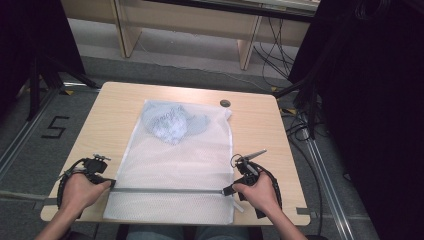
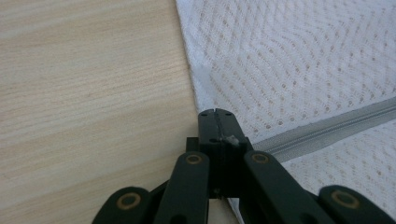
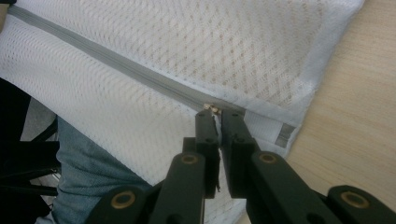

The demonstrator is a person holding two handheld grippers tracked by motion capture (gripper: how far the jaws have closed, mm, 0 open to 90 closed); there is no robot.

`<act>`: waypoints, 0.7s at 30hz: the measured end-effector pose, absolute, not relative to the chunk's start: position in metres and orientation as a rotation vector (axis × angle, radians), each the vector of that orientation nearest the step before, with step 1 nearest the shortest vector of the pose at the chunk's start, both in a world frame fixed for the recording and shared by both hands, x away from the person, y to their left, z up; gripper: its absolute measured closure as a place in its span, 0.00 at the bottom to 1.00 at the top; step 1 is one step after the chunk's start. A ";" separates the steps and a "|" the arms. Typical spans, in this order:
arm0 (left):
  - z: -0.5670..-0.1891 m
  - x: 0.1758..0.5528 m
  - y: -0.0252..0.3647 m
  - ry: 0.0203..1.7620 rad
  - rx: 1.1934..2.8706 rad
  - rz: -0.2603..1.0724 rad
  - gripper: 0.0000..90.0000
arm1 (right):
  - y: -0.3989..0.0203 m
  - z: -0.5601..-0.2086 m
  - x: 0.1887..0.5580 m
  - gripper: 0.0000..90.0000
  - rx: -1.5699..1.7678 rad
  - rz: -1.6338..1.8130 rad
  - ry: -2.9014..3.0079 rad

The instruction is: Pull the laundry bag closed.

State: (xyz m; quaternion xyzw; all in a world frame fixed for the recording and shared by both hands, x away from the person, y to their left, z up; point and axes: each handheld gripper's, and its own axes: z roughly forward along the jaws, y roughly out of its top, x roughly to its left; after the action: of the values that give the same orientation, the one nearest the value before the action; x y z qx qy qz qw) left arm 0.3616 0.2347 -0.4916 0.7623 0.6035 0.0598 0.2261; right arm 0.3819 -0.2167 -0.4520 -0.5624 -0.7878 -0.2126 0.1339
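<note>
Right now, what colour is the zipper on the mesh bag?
Grey, running across the white mesh bag; the zipper shows best in the right gripper view.

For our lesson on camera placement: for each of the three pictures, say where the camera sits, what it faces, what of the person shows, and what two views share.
High view: above the person's side, facing forward and down on the table; forearms and both hands.
Left gripper view: on the left gripper, facing the mesh bag edge; black fingers.
Right gripper view: on the right gripper, at the zipper pull; a jeans-clad leg.
Shared: both gripper views show the grey zipper.
</note>
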 end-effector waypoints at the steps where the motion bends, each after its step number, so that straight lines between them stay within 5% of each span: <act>1: -0.492 0.362 0.235 1.663 2.103 0.168 1.00 | -0.217 -0.451 0.382 0.97 -1.640 -0.610 -2.271; 21: -0.492 0.362 0.235 1.665 2.099 0.161 1.00 | -0.224 -0.455 0.382 0.97 -1.620 -0.644 -2.282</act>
State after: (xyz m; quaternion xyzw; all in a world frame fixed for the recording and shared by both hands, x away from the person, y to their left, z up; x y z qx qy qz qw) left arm 0.3617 0.2353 -0.4918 0.7616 0.6041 0.0585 0.2269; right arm 0.3823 -0.2242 -0.4547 -0.5590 -0.7874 -0.2223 0.1344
